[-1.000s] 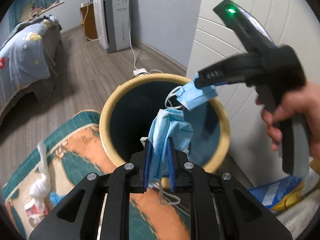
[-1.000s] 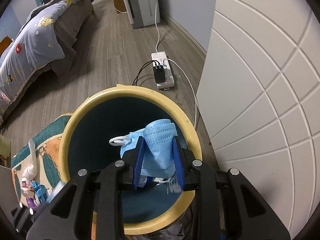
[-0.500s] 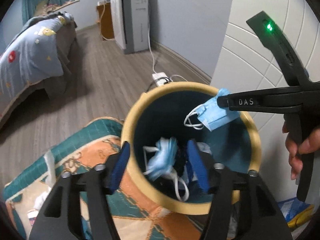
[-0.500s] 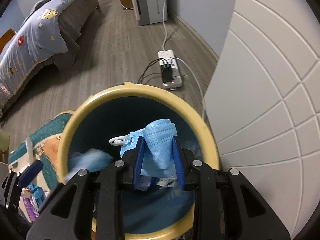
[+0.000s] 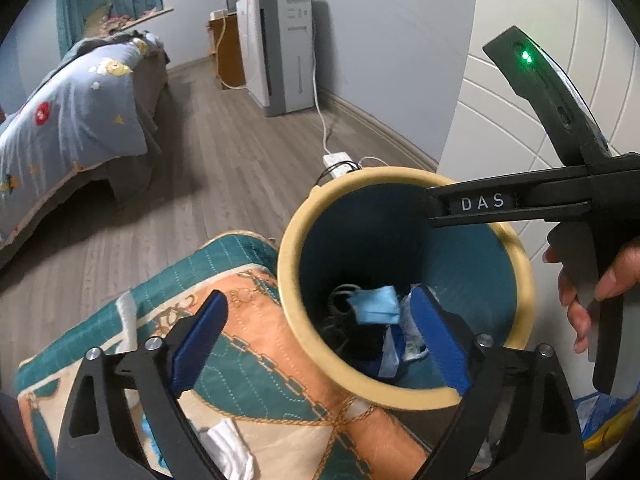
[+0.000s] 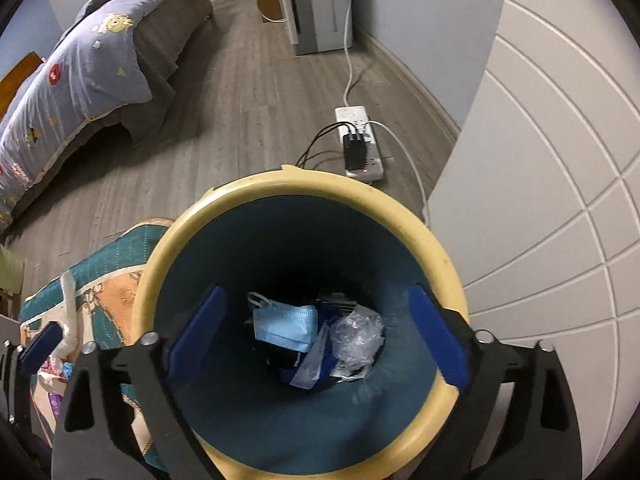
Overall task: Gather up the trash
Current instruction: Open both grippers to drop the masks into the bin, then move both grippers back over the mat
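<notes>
A round bin with a cream rim (image 5: 289,240) and teal inside stands on the floor beside a rug. My left gripper (image 5: 320,336) hovers over its near rim, jaws opening, nothing between the blue pads. A blue face mask (image 5: 376,306) lies at the bottom among dark trash. My right gripper (image 6: 316,296) points down into the bin (image 6: 320,184), jaws opening and empty. Below it lie a blue mask (image 6: 286,324) and crumpled clear plastic (image 6: 356,330). In the left wrist view the right tool's black body (image 5: 560,200) reaches over the bin, held by a hand (image 5: 592,292).
A patterned teal and orange rug (image 5: 260,360) lies left of the bin with white tissue (image 5: 228,448) on it. A power strip (image 6: 360,148) with cables sits behind the bin. A white panelled door (image 6: 540,200) stands at the right, a bed (image 5: 80,120) at the left.
Both grippers went from shut on blue masks to wide apart. The left mask fell first, then the right one; both now lie in the bin.
</notes>
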Tool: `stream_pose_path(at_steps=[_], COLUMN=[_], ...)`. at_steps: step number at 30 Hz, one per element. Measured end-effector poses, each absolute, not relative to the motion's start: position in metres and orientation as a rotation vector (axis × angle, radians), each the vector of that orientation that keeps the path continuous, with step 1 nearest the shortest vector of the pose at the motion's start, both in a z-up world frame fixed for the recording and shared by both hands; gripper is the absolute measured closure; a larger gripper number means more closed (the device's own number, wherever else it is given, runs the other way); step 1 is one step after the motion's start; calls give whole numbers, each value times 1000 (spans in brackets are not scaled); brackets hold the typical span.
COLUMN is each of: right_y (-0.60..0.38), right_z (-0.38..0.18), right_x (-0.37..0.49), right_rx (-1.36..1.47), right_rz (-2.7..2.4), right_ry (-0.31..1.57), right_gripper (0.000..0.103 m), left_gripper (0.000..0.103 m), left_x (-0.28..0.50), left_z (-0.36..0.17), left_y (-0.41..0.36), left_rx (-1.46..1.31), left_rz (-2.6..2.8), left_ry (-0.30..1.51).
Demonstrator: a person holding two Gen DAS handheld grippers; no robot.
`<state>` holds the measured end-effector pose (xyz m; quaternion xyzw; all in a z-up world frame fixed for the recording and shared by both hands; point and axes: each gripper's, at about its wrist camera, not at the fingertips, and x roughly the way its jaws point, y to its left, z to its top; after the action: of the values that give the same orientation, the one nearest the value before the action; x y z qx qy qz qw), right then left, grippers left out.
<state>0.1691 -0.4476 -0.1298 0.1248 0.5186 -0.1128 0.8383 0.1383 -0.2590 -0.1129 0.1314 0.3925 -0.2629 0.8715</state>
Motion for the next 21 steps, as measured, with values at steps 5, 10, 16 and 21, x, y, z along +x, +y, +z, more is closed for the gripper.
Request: stream_pose_path(at_steps=[5, 10, 16, 21], right_y=[-444, -428, -399, -373], right_z=[-119, -99, -73, -57], right_x=[165, 160, 154, 147], right_rx=[281, 243, 175, 102], right_rz=[-243, -211, -156, -119], right_ry=[1096, 1074, 1037, 1022], right_gripper=[6, 6, 6, 6], left_gripper=[8, 8, 8, 6], left_x=[129, 113, 94, 77], left_z=[-105, -85, -48, -16], left_y=[-248, -221, -173, -124], left_rx=[295, 295, 294, 279], left_rz=[-520, -496, -426, -363], left_ry=[814, 793, 739, 701])
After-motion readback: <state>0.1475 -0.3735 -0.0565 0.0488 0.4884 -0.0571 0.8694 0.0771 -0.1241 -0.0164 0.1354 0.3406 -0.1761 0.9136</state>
